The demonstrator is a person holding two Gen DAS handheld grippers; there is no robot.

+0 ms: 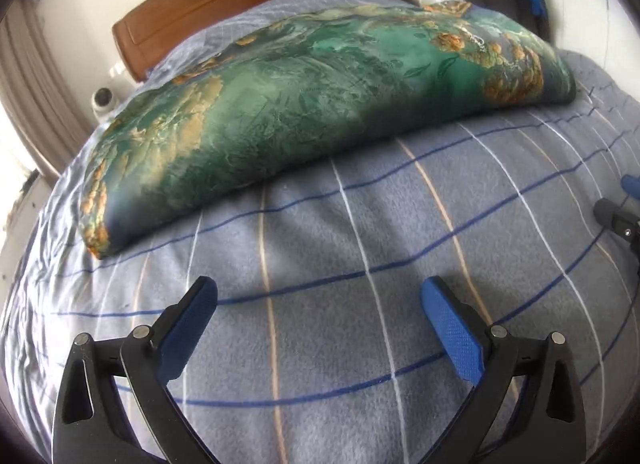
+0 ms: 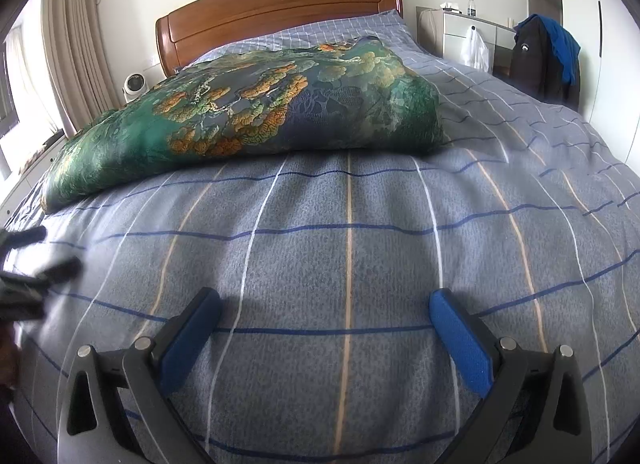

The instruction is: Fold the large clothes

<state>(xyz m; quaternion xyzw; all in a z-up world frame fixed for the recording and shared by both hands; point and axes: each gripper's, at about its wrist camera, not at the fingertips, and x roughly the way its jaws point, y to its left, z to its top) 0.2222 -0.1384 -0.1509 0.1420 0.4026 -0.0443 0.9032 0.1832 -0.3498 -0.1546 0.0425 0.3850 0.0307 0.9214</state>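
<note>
Lying folded across the far half of the grey checked bedspread (image 2: pixel 348 248): one green floral quilt (image 2: pixel 248 116), below the wooden headboard (image 2: pixel 280 4). Left gripper (image 1: pixel 320 296) and right gripper (image 2: pixel 326 304): jaws spread wide, holding nothing, above bare bedspread.

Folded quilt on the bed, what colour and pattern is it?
The quilt is green with orange-gold floral print, clearest in the right wrist view.

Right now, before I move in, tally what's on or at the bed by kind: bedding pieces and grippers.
Green floral quilt, folded, lying across the bed: 1
Grey-blue plaid bed cover, spread underneath it: 1
Grippers, both open above the cover: 2, left gripper and right gripper
Total: 4
</note>
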